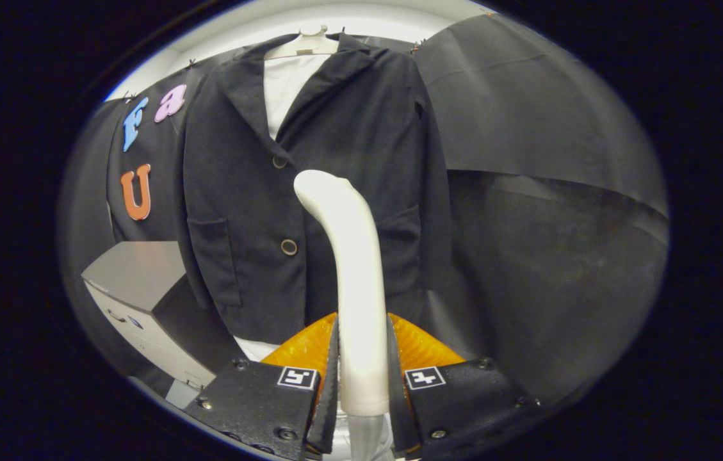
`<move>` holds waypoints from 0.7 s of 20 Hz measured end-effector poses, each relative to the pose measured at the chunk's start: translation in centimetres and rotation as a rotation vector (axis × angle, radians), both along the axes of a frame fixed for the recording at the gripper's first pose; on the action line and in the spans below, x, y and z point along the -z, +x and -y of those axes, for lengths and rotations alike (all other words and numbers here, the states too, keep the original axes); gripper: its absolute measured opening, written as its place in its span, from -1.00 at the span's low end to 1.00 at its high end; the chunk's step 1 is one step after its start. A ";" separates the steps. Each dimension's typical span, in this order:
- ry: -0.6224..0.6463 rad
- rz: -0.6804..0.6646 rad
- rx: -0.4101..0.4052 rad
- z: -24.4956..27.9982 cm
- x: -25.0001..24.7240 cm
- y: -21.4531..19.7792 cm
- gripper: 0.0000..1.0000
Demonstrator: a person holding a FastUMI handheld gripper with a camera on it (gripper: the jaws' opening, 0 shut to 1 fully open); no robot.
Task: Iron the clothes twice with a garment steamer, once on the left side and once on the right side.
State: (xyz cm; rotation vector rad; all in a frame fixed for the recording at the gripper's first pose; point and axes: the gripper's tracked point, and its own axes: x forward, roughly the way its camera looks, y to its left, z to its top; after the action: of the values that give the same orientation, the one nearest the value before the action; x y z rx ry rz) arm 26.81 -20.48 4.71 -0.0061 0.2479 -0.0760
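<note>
Steamer [351, 282] standing upright between fingers, head curving toward jacket [310, 192] just beyond. Gripper [362, 378] clamping low on handle, both fingers [329, 378] pressing its sides. Probably rigid plastic, smooth, likely slippery; top-heavy lean possible, so low firm hold seeming wise. Looking glossy cream-white, tapered. Jacket hanging dark, soft, buttoned, over white shirt [287, 83].

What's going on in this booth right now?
A hand-held two-finger gripper is clamped on the white plastic handle of a garment steamer, both fingers pressing its sides. The steamer's curved head points at a dark buttoned jacket hanging on a white hanger over a white shirt. The head sits in front of the jacket's middle, near its lower button; contact cannot be told. A grey box stands beside the jacket.
</note>
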 end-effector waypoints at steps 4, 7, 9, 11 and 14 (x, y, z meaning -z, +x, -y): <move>-0.002 -0.049 0.000 -0.1 2.1 -0.6 -0.26; -0.005 -0.091 0.005 0.1 4.3 -0.6 -0.26; -0.004 -0.115 0.009 0.5 5.5 -0.6 -0.26; 0.002 -0.142 0.008 0.7 6.9 -0.6 -0.26; 0.010 -0.170 0.007 0.8 8.2 -0.6 -0.26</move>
State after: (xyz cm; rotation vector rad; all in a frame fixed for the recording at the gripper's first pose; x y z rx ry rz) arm 26.25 -21.29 -3.48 -0.0019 0.4186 -0.0814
